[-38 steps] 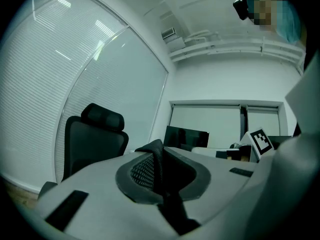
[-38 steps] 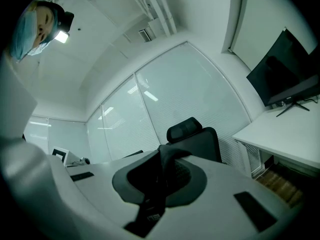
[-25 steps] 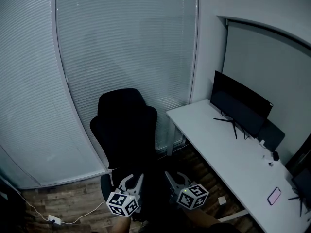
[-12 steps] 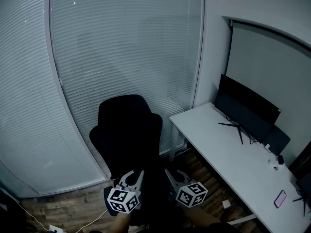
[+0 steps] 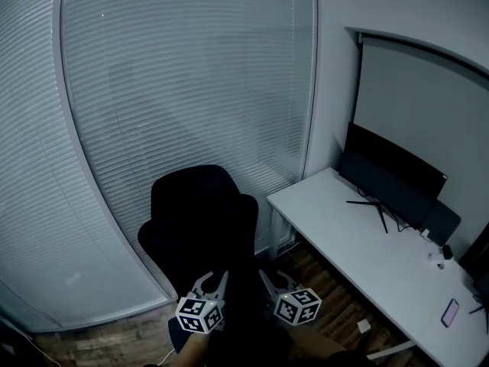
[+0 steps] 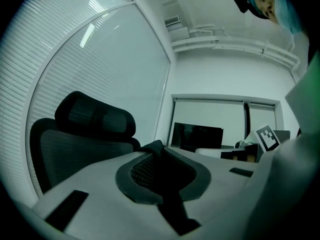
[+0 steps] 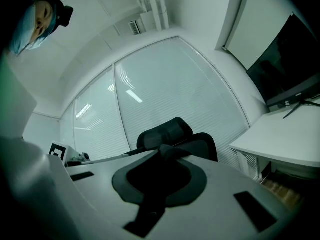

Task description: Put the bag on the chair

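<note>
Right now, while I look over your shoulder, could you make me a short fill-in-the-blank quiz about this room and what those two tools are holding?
1. The chair by the window is ___ in colour.
2. The monitor stands on the ___ desk.
3. The dark bag is gripped by ___ tools at once, the left tool and the right tool, both clamped shut on it.

Missing words: black; white; two
</note>
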{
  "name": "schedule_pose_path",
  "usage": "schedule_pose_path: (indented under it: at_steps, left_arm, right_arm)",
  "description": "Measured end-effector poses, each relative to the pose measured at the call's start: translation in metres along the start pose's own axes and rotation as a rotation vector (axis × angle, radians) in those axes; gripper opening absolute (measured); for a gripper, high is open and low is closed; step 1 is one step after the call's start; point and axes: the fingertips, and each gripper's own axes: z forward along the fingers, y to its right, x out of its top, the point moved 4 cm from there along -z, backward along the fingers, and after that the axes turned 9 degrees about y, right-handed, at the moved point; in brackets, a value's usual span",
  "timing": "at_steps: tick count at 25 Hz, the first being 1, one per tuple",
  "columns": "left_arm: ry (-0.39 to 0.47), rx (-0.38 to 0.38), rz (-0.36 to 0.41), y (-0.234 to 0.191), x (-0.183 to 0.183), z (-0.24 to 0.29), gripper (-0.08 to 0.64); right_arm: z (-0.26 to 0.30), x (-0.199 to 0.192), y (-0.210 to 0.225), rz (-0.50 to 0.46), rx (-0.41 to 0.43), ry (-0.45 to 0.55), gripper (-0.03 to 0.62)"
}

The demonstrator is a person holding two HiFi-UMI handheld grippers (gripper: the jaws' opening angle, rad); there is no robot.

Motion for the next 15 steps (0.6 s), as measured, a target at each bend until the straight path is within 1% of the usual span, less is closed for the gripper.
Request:
schedule_pose_path:
  at_steps: [6,11,15]
  left_arm:
    - [-0.058,0.012,-0.03,-0.029,-0.023,0.017,0.041]
    - [-0.078,0.003,-0.006,-0.044,-0.028,0.035,0.041]
    - [-0.108,0.02,-0.009,-0.054,-0.044,0.039,0.041]
  right_arm:
    - [0.022,-0.023,0.016,0.009,-0.025,-0.042,0.054]
    - [0.041,-0.026,0.03,-0.01,-0.036,-0.048,0.054]
    - [0.048,-0.044,0.038,-0.018,-0.054,-0.08,0.055]
